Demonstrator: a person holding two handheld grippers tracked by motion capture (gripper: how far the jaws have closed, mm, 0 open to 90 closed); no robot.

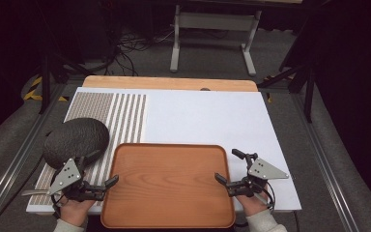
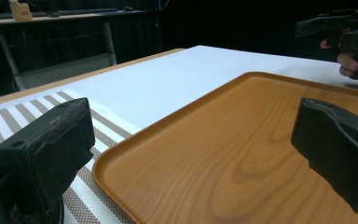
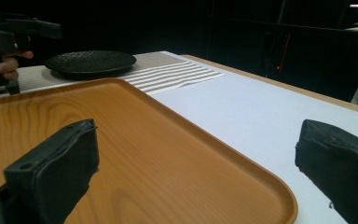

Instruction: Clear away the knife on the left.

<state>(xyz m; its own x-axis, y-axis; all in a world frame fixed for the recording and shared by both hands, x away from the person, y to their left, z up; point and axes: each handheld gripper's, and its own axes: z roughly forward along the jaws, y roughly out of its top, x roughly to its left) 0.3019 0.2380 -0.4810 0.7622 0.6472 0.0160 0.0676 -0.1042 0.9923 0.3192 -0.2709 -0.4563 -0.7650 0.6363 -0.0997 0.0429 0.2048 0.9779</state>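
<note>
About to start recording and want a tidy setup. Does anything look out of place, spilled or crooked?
Nothing is spilled or damaged. The wooden tray is bare and overhangs the table's near edge. The dark plate sits on the striped mat, poking past its left edge.

Plate left of tray

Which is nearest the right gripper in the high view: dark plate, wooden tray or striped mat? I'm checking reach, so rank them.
1. wooden tray, beside the right gripper.
2. striped mat, beyond the tray's left edge.
3. dark plate, far left.
</note>
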